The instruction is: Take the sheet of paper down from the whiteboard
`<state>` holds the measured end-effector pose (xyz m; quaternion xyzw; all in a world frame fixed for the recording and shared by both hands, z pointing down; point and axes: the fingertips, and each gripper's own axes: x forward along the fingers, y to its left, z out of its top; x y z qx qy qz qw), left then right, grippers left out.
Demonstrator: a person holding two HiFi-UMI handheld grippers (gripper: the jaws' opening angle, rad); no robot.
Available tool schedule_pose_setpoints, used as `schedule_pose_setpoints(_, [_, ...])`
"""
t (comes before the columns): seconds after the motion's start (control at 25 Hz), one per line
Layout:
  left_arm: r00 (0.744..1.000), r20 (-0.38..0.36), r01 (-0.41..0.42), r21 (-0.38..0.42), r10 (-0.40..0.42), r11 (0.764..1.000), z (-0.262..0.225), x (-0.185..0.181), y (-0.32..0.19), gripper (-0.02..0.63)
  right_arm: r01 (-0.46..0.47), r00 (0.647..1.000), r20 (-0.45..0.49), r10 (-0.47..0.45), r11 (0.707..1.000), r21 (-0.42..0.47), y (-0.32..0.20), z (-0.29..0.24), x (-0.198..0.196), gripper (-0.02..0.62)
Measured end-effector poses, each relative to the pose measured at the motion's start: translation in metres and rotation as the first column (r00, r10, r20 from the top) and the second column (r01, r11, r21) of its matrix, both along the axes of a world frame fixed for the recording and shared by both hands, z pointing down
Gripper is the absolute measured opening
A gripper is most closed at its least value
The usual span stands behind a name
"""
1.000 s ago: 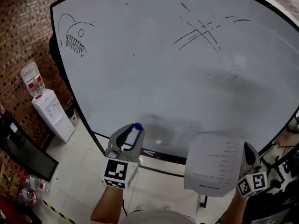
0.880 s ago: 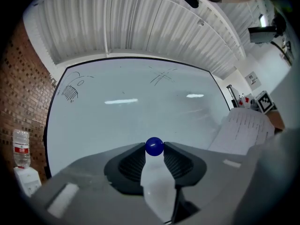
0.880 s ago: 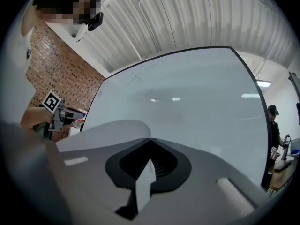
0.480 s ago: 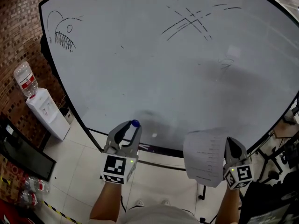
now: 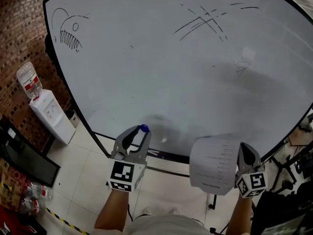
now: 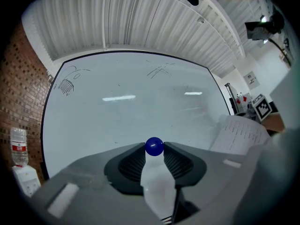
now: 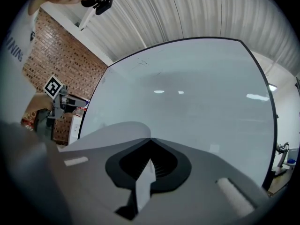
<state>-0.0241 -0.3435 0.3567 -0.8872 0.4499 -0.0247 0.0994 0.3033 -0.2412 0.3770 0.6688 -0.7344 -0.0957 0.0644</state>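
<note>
The whiteboard (image 5: 186, 72) fills the head view and bears a fish sketch and some crossed lines. The sheet of paper (image 5: 213, 166), white with printed lines, is off the board. It hangs to the left of my right gripper (image 5: 243, 147), which is shut on its edge. In the right gripper view the paper (image 7: 115, 130) curls away to the left of the closed jaws. My left gripper (image 5: 139, 132) is level in front of the board's lower edge. It is shut on a small blue ball-headed magnet (image 6: 154, 146) held at the fingertips.
A water dispenser (image 5: 49, 115) with a bottle (image 5: 28, 81) stands by the brick wall (image 5: 19, 38) at left. A black screen (image 5: 22, 158) and several bottles (image 5: 29, 194) lie lower left. The board's bottom rail (image 5: 164, 155) runs under the grippers. Dark stands (image 5: 293, 170) crowd the right.
Both grippers have sunk a little in front of the board. The paper now shows narrower beside the right gripper. Both grips are unchanged.
</note>
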Motion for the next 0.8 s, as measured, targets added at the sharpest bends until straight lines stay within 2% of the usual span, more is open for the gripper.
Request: schedule_pose_setpoints(0.8, [1.0,0.011,-0.004,-0.004,0.004,1.0,0.0032,0.0032,0.0011,0.133,-0.009,1.0,-0.006,0.009,1.0,0.009,0.0047,-0.0059,0.0029,0.006])
